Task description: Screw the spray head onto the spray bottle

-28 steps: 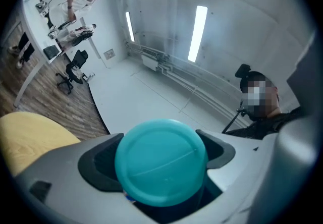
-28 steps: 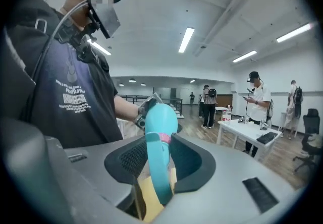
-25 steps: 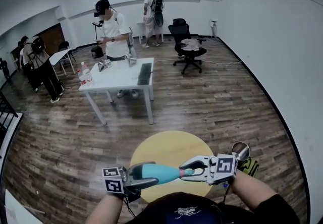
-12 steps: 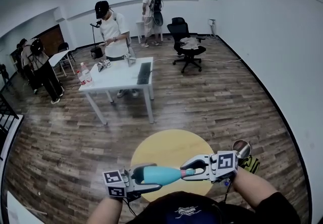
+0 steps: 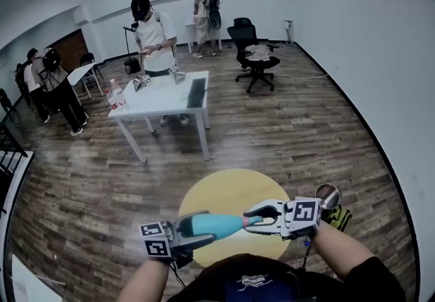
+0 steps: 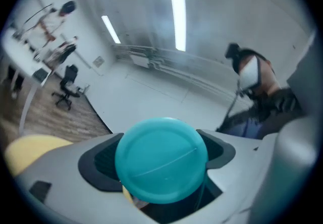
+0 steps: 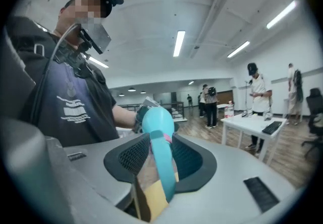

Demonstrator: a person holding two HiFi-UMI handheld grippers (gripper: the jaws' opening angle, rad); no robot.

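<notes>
A teal spray bottle (image 5: 212,224) lies level in the air above the round yellow table (image 5: 228,192). My left gripper (image 5: 197,228) is shut on its wide base end, whose round teal bottom (image 6: 161,160) fills the space between the jaws in the left gripper view. The teal spray head (image 5: 254,221), with a small pink part, sits on the bottle's neck. My right gripper (image 5: 257,217) is shut on it, and its jaws have just been opening slightly. In the right gripper view the spray head (image 7: 162,157) stands between both dark pads, with the bottle body (image 7: 157,121) beyond it.
A white table (image 5: 163,105) with a keyboard and bottles stands further back, with a person (image 5: 153,35) beside it. A black office chair (image 5: 255,56) is at the back right. More people (image 5: 58,90) stand at the left. A small round shiny thing (image 5: 327,195) sits close behind my right gripper.
Both grippers and the bottle keep nearly the same place and pose. The head view has tilted a little, so the room sits slightly lower in the picture.
</notes>
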